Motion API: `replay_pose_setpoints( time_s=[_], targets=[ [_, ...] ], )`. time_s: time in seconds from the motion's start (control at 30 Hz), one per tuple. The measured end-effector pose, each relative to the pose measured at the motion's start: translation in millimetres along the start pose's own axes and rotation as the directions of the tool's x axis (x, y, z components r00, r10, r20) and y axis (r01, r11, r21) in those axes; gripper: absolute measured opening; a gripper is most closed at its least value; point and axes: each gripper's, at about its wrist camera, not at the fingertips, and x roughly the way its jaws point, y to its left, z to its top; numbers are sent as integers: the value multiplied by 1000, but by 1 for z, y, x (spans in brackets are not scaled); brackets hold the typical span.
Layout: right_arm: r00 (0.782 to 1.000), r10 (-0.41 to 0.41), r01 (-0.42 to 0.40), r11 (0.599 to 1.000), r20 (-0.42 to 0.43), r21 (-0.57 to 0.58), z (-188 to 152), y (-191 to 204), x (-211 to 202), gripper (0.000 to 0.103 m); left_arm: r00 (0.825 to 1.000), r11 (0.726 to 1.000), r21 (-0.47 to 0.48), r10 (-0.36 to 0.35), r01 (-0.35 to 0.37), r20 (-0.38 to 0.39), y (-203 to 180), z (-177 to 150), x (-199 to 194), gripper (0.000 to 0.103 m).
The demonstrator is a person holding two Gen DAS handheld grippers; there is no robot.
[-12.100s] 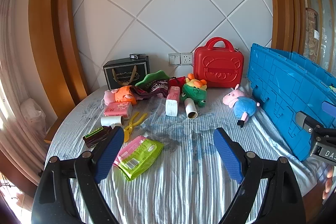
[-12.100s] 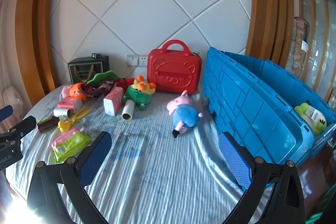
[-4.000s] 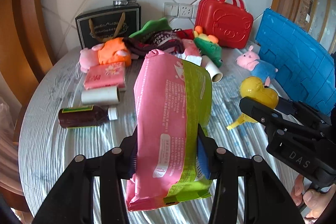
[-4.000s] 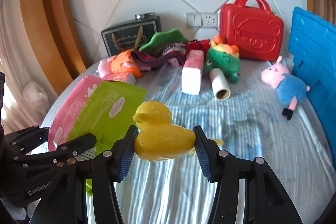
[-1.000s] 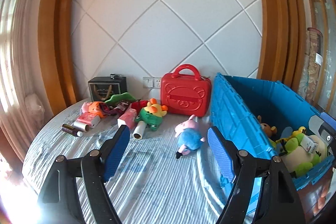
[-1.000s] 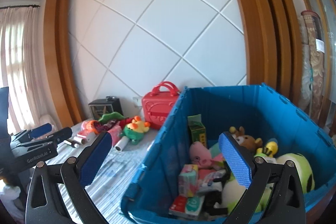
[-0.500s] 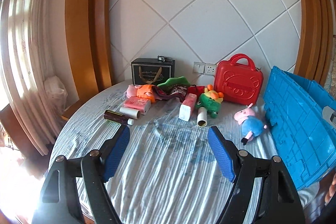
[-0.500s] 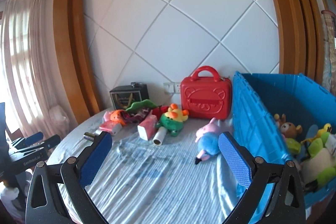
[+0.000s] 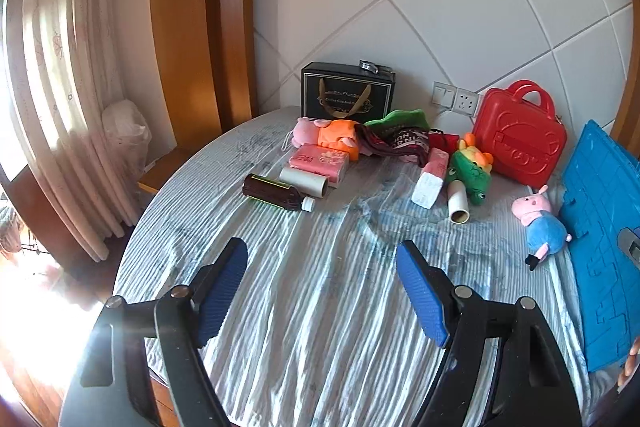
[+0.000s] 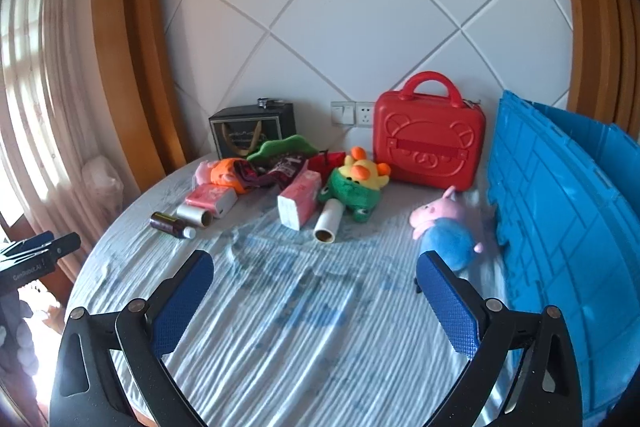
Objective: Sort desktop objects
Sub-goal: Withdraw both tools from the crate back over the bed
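Both the left hand-held gripper [image 9: 320, 283] and right hand-held gripper [image 10: 314, 297] stand wide and empty. At eleven o'clock on the bench [image 9: 320, 327] lies the brown bottle [image 9: 276, 191]: rigid, smooth, likely to roll; grip across its body.

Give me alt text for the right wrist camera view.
The right gripper, open and empty, hovers over a striped tablecloth. Beyond it lie a pig plush, cardboard tube, tissue pack, dark bottle and red case, with a blue crate at right.
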Motion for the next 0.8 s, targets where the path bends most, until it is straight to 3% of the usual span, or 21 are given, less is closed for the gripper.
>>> replay_pose_setpoints(
  time_s=[0.2, 0.37, 0.63, 0.8],
  targets=[
    [994, 79, -77, 996, -72, 38, 9, 10, 59, 103, 998, 998, -47, 50, -52, -38, 32, 11, 28, 76],
    [987, 104, -105, 995, -120, -1, 16, 43, 99, 103, 995, 996, -58, 59, -64, -84, 57, 23, 67, 76],
    [978, 97, -98, 995, -184, 3, 22, 111, 177, 103, 983, 1000, -16, 1, -4, -186, 94, 48, 177, 76],
    [962, 69, -66, 998, -264, 23, 22, 148, 244, 103, 972, 998, 56, 10, 3, -236, 125, 71, 254, 76]
  ],
)
